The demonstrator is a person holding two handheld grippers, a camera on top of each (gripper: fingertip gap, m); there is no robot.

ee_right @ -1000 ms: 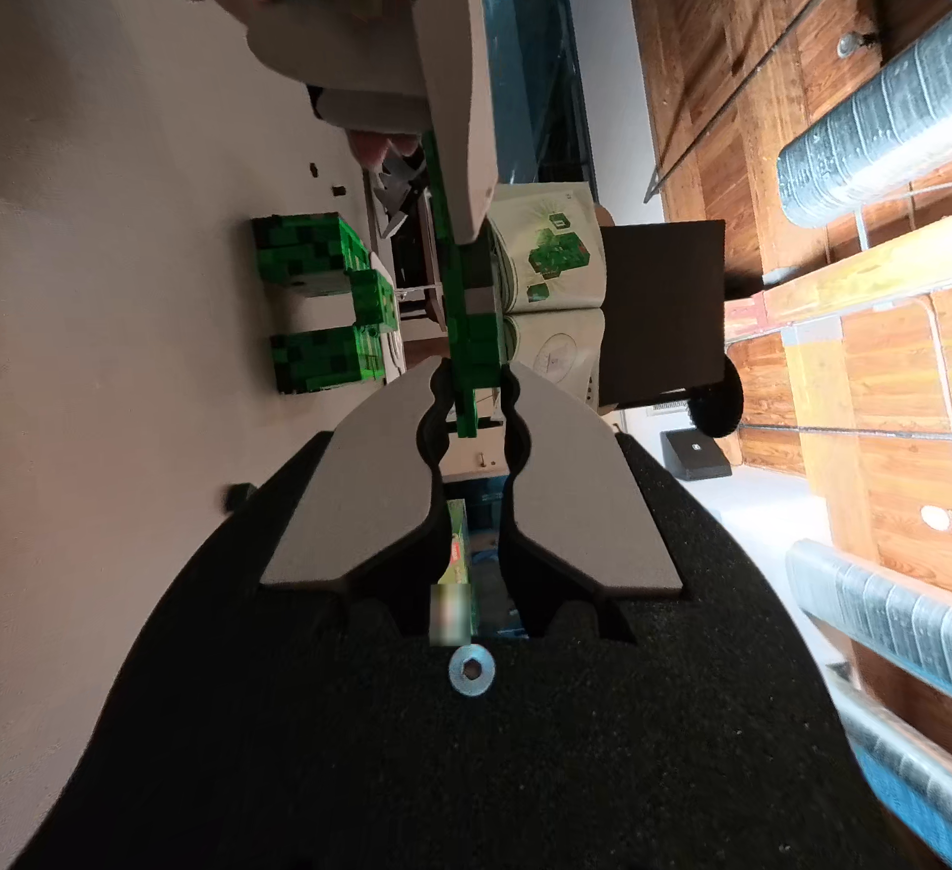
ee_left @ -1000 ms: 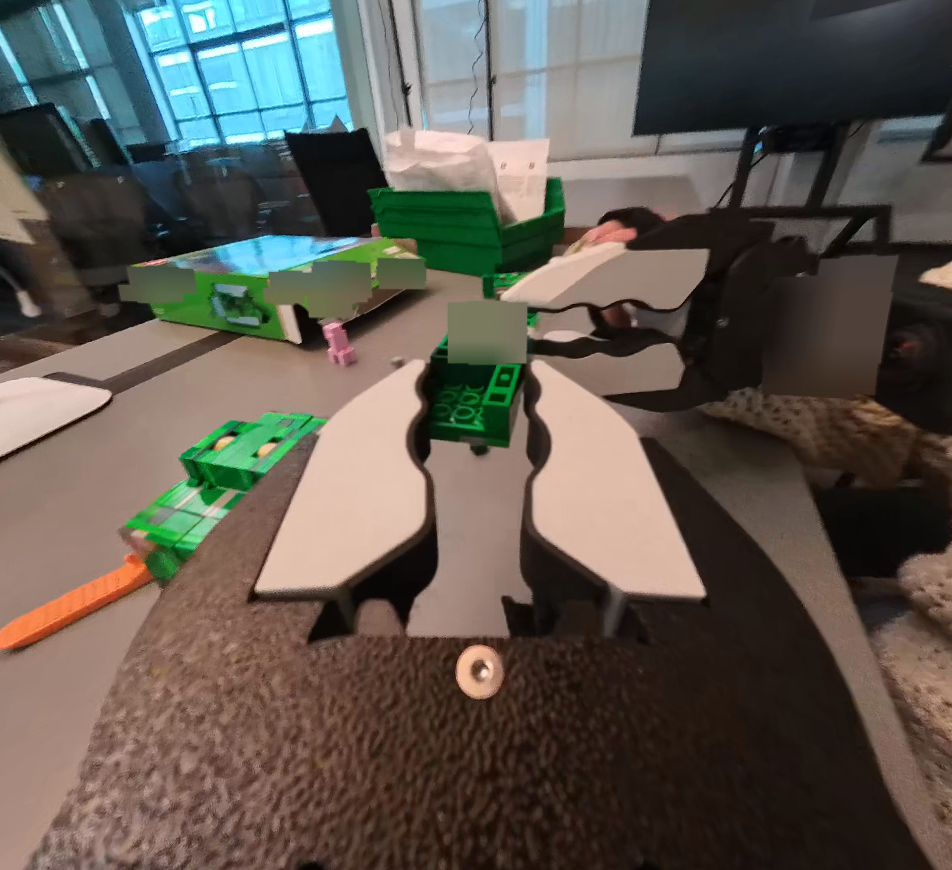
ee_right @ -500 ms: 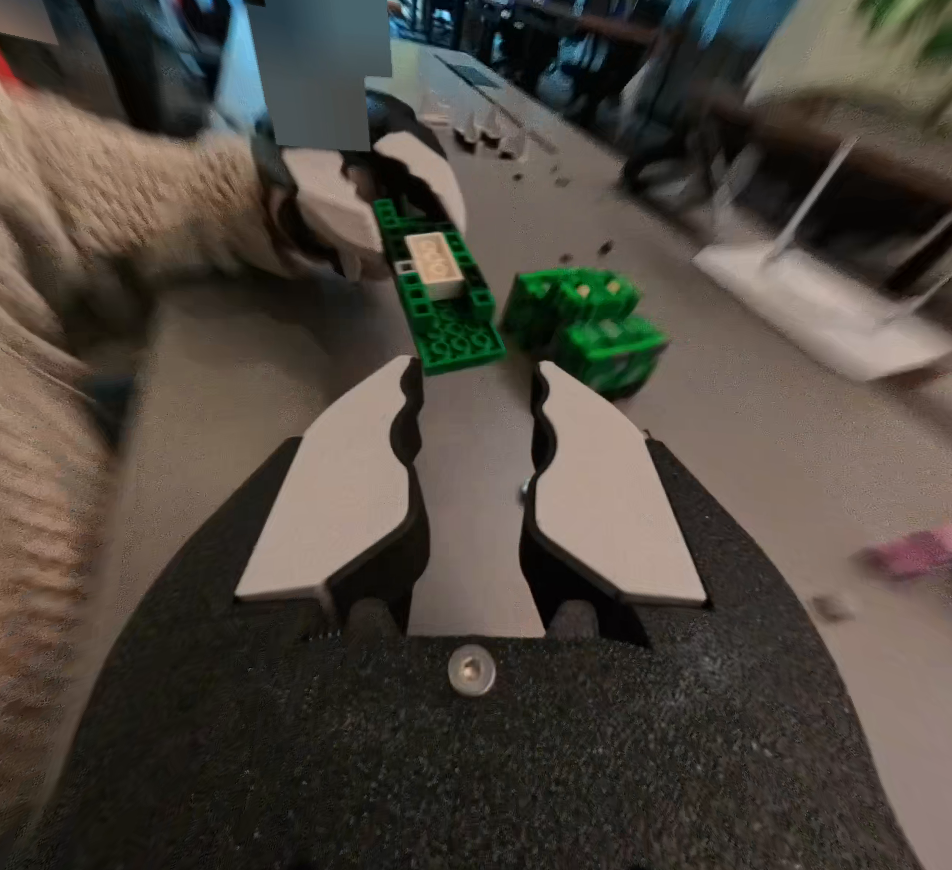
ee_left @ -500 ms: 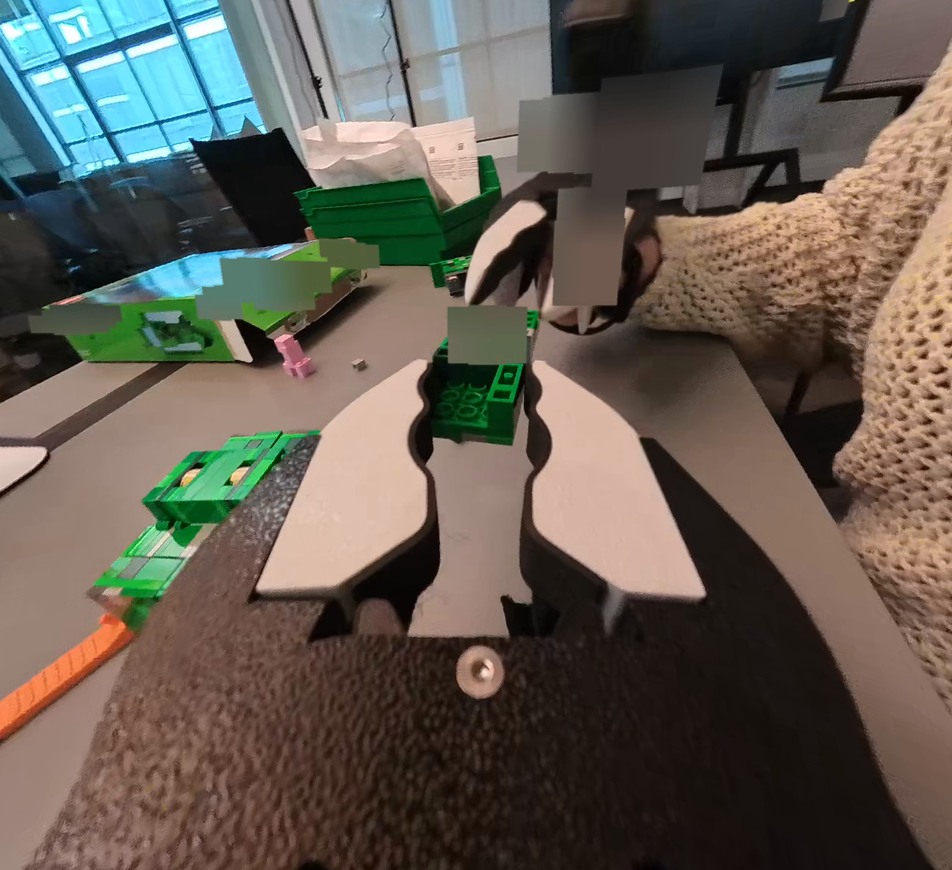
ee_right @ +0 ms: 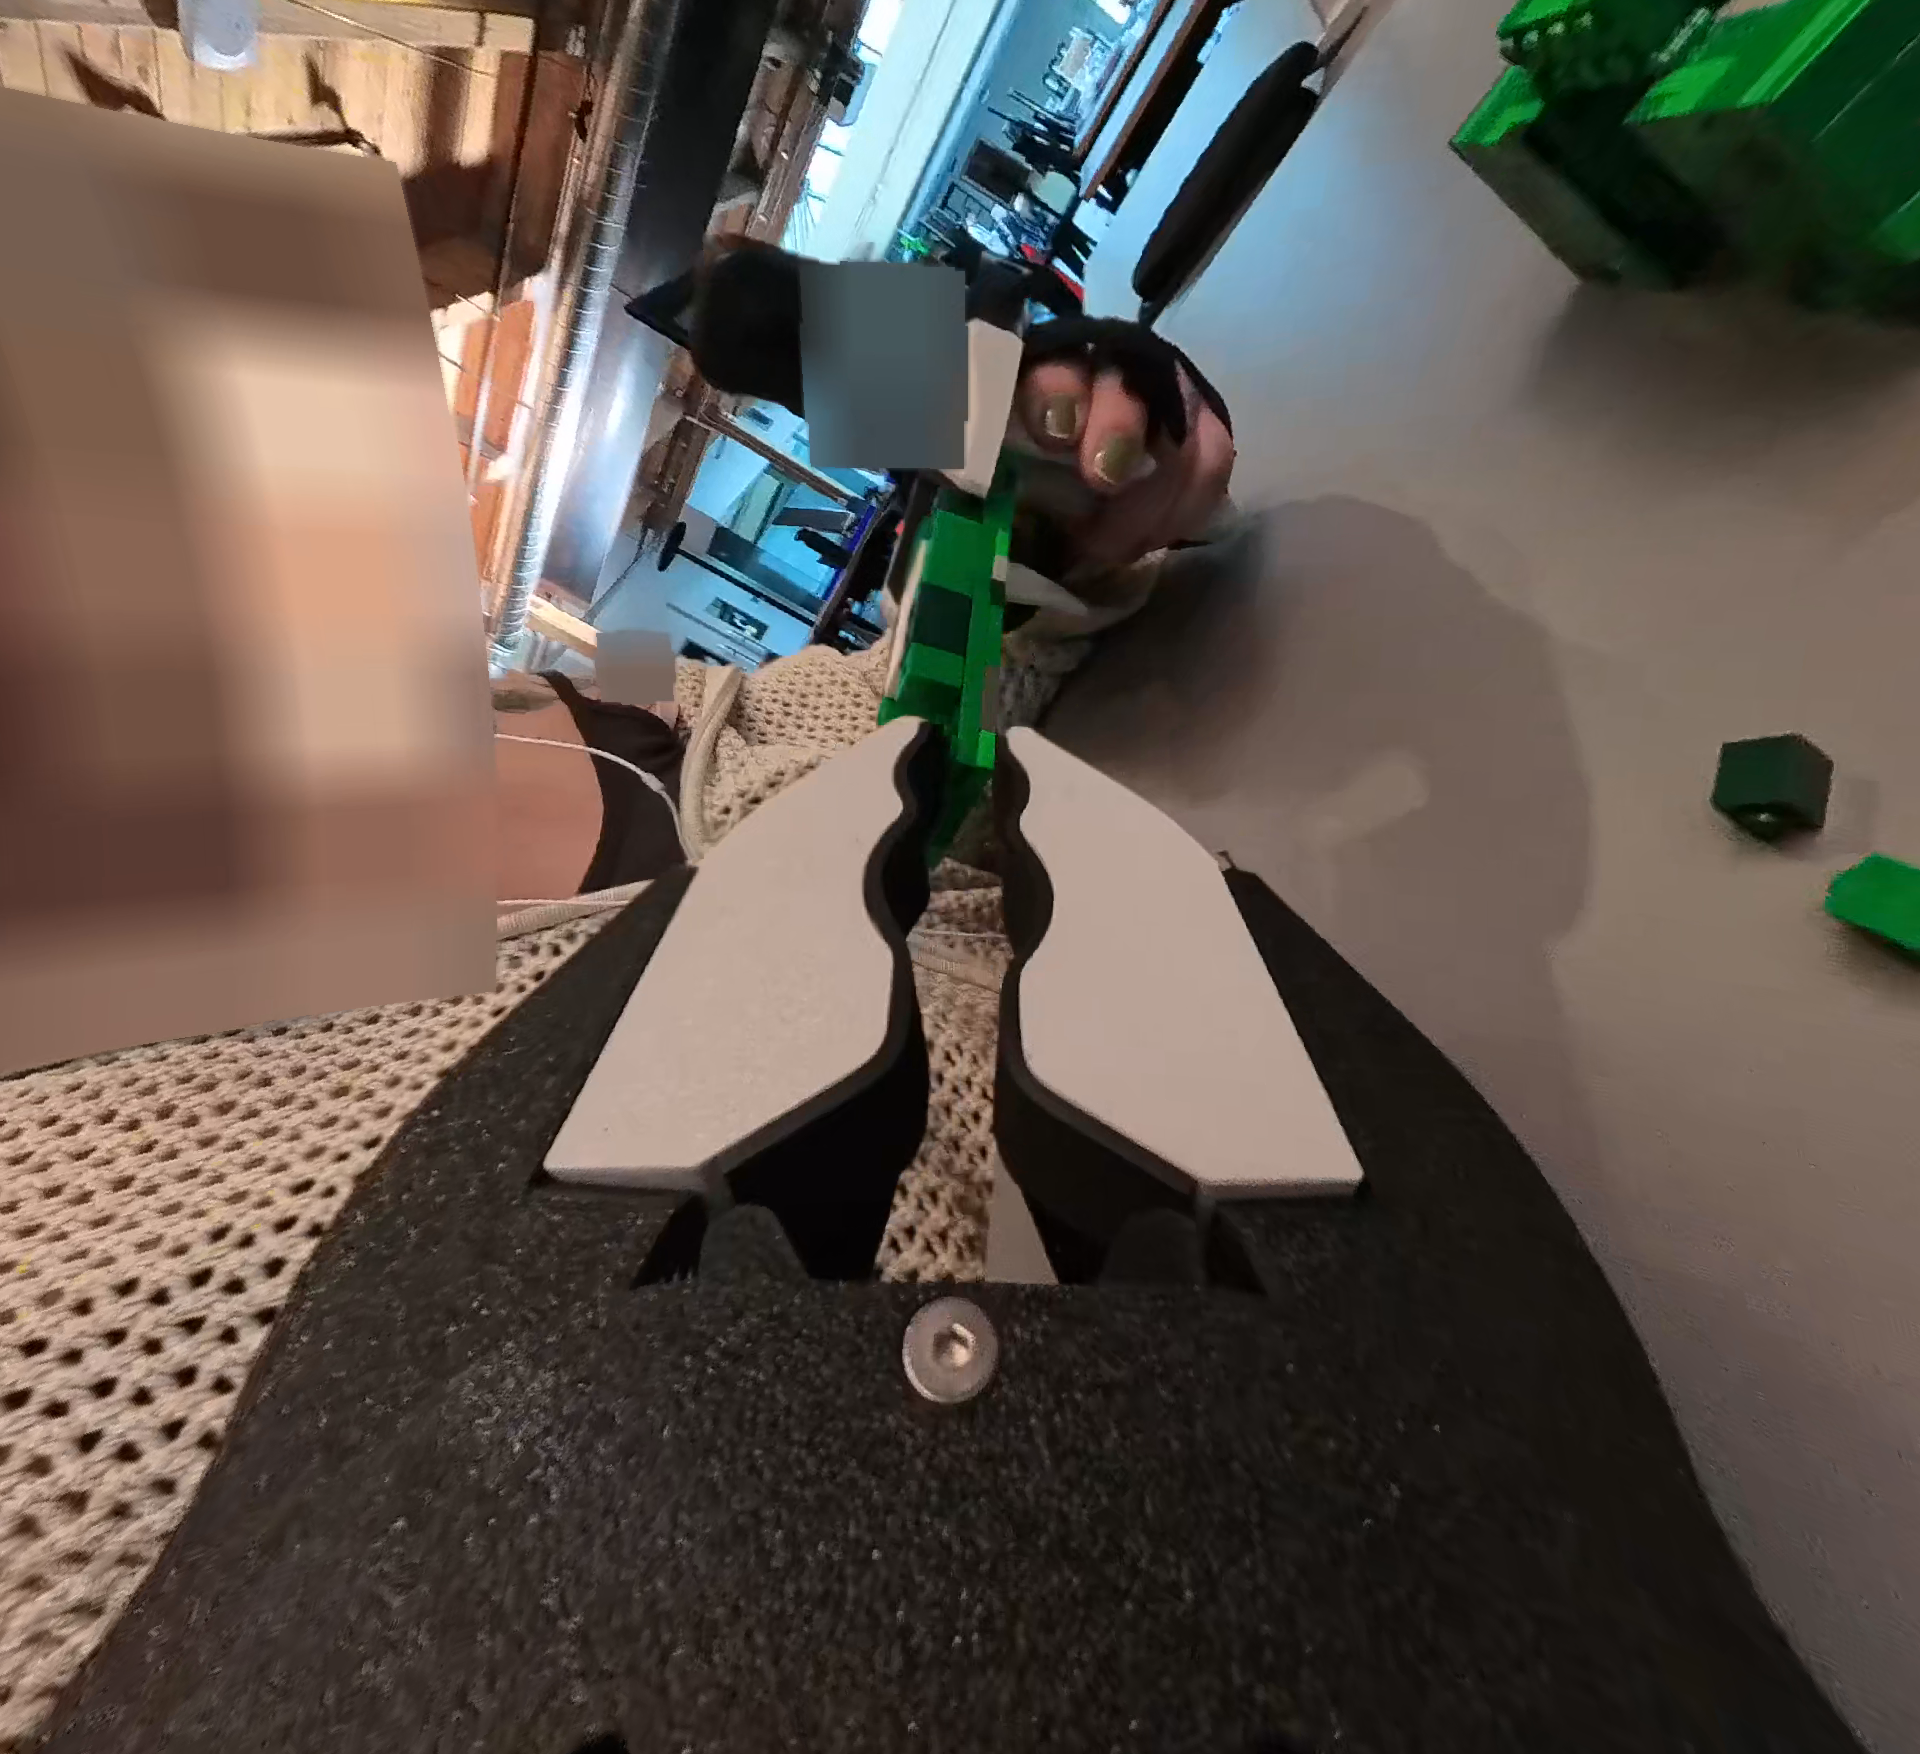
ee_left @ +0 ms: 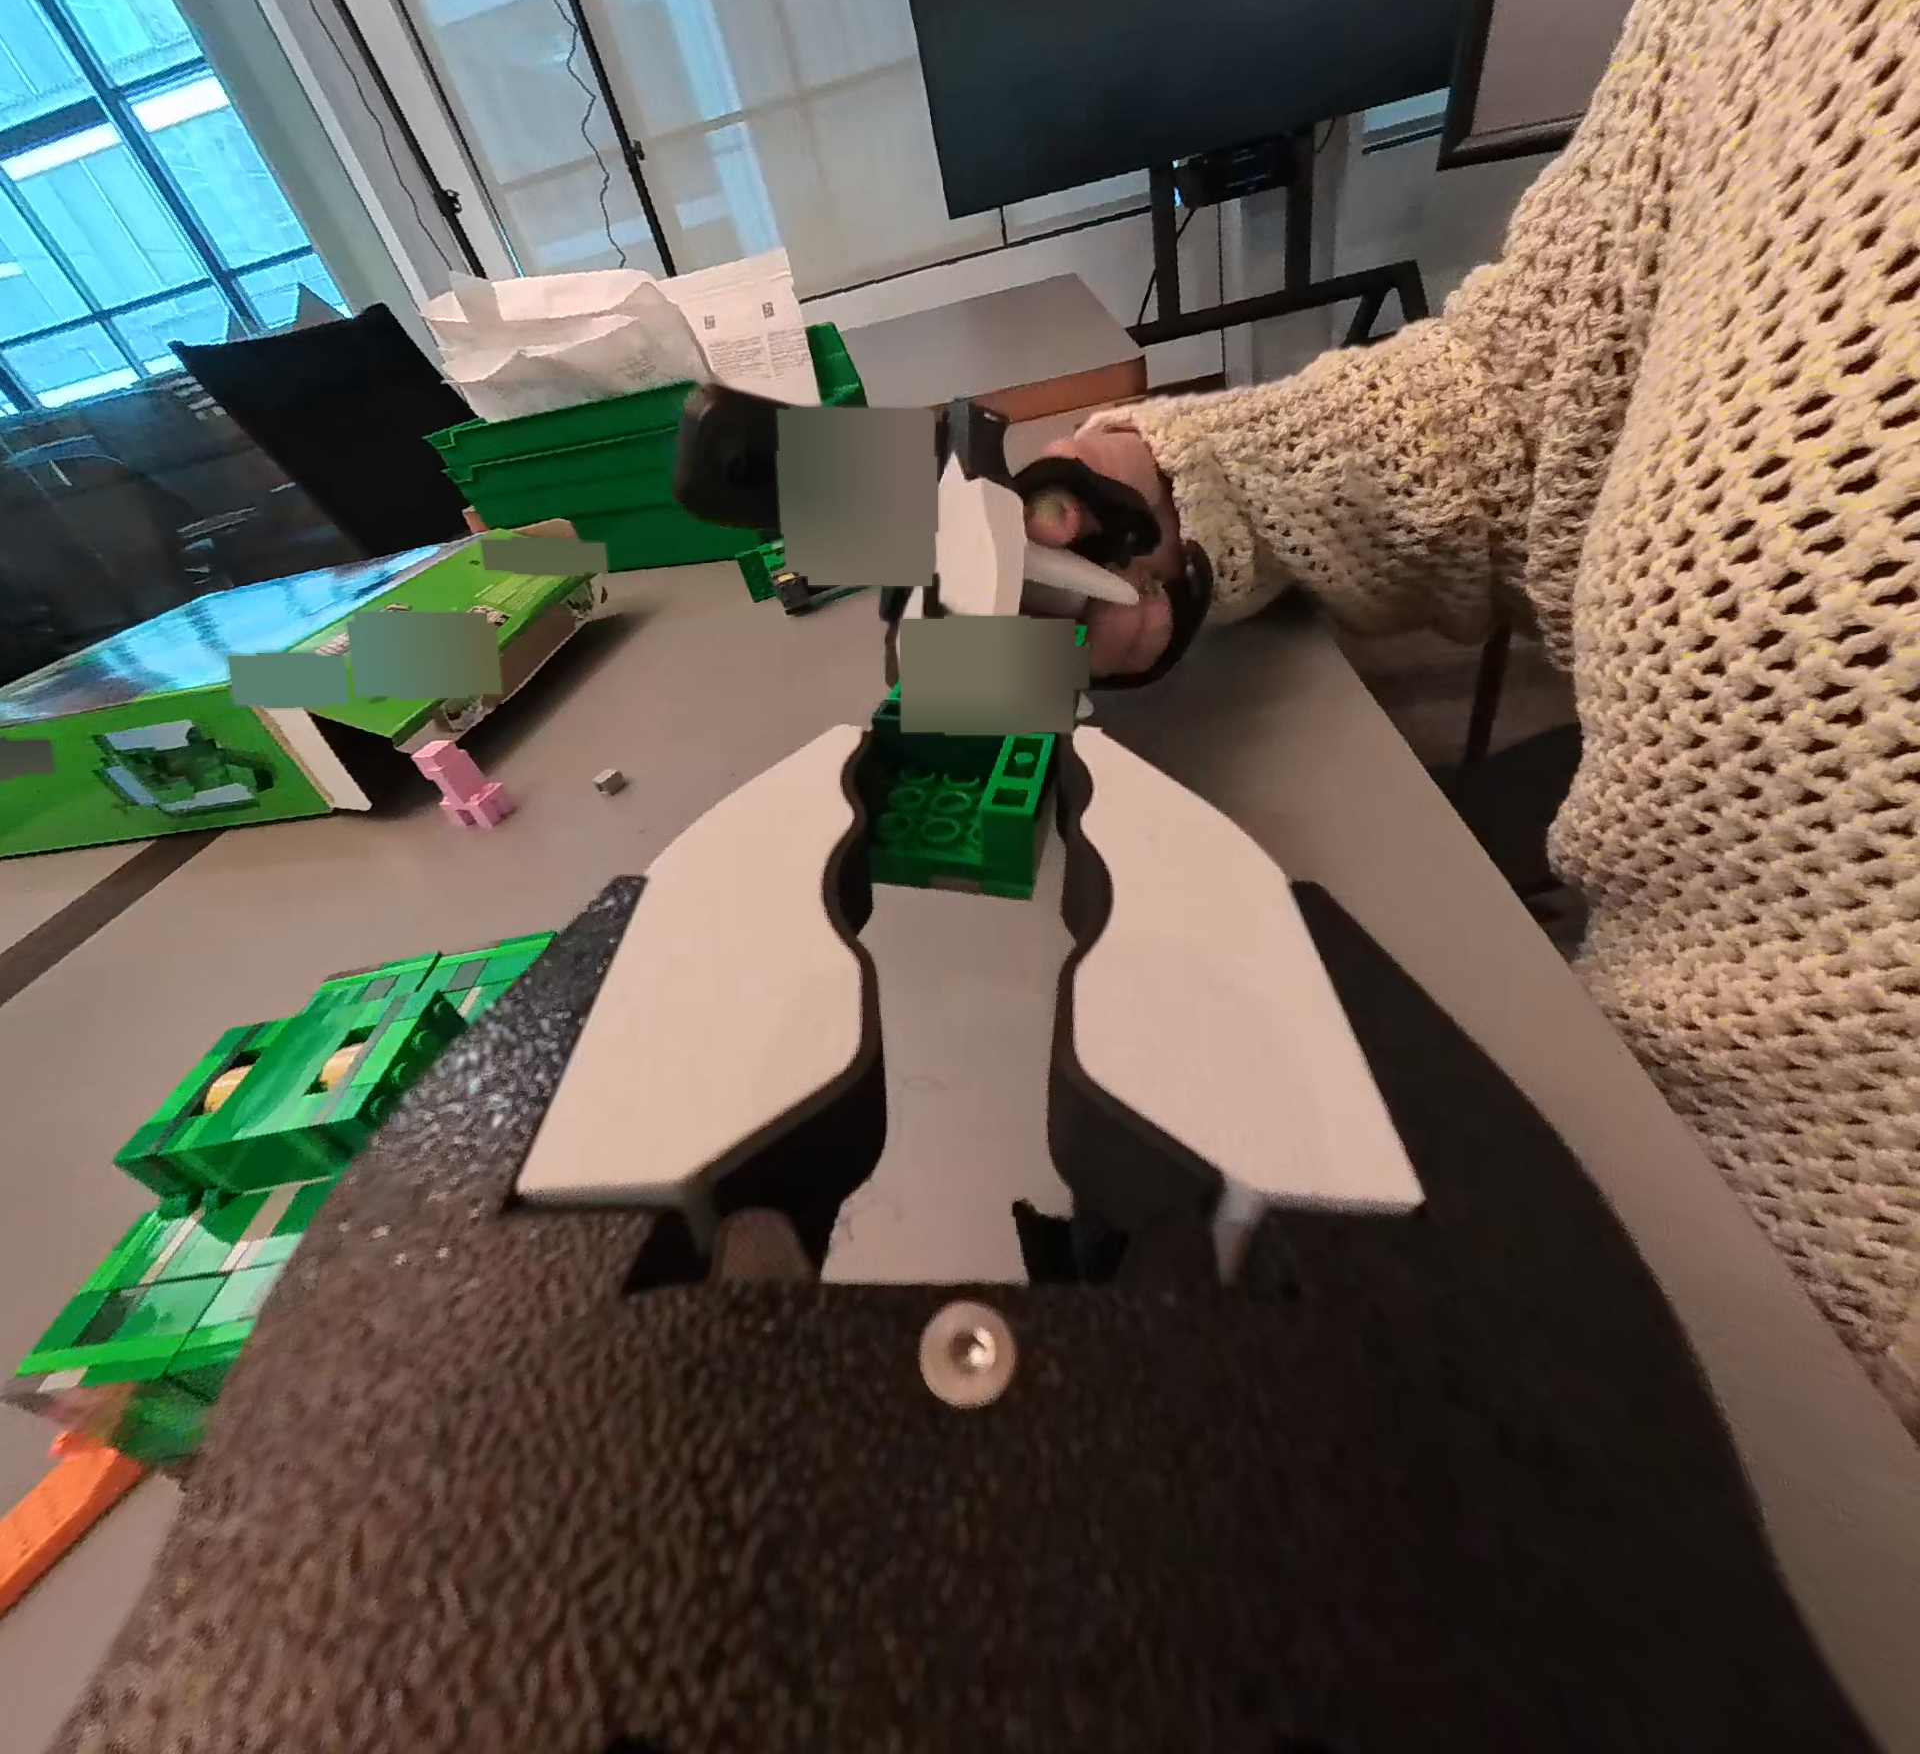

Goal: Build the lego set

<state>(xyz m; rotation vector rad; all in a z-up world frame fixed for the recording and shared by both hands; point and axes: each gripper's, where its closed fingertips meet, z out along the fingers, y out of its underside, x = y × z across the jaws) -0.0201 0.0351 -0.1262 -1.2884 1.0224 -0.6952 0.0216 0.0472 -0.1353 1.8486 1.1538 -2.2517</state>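
Both my grippers, left (ee_left: 961, 805) and right (ee_right: 961, 774), clamp opposite ends of the studded green brick assembly (ee_left: 961, 821), steadying it clear of the grey tabletop (ee_left: 727, 696).

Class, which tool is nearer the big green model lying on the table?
Left. The left tool sits just beside the model; the right tool grips the far end of the held green piece, farther off.

You held the green assembly (ee_left: 961, 816) off the table, clamped at both ends; two green blocks (ee_left: 281, 1112) lay left, touching.
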